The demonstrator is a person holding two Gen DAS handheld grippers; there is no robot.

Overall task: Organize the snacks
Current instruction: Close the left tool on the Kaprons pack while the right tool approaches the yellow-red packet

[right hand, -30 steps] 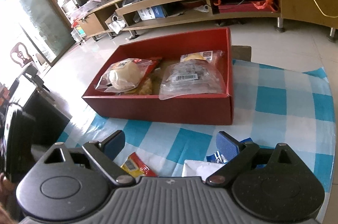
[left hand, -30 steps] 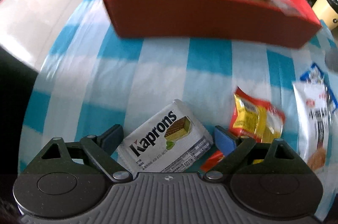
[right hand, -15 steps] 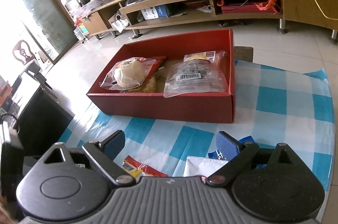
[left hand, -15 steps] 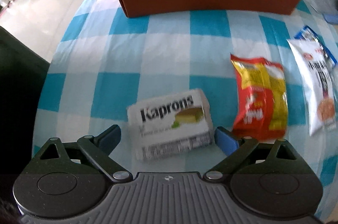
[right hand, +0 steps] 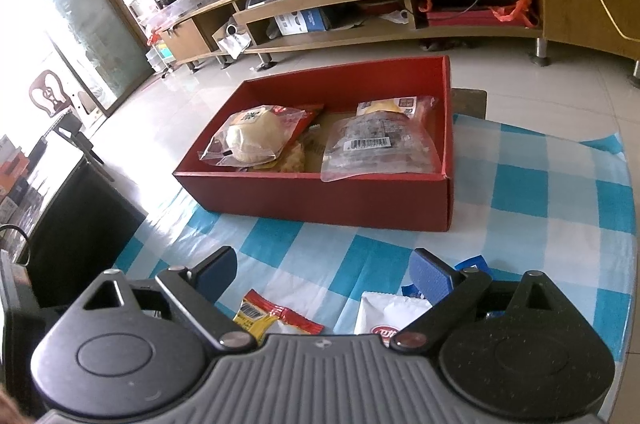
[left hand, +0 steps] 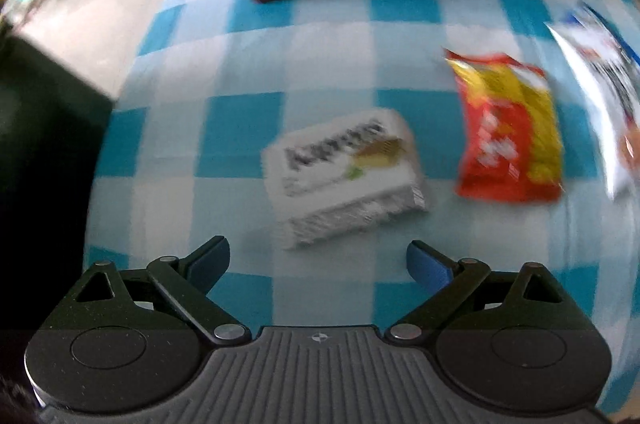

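Both grippers gape empty; wafer pack (blurred) lies seemingly long-axis rightward, slightly tilted.

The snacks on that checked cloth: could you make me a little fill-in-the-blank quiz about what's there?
1. The red box holds two clear bags; the left bag shows a pale round ____.
2. The white wafer pack lies on the ____ cloth.
3. The left claw is ____ and holds nothing.
4. Right of the wafer pack lies a red and ____ packet.

Missing words: bun; checked; open; yellow
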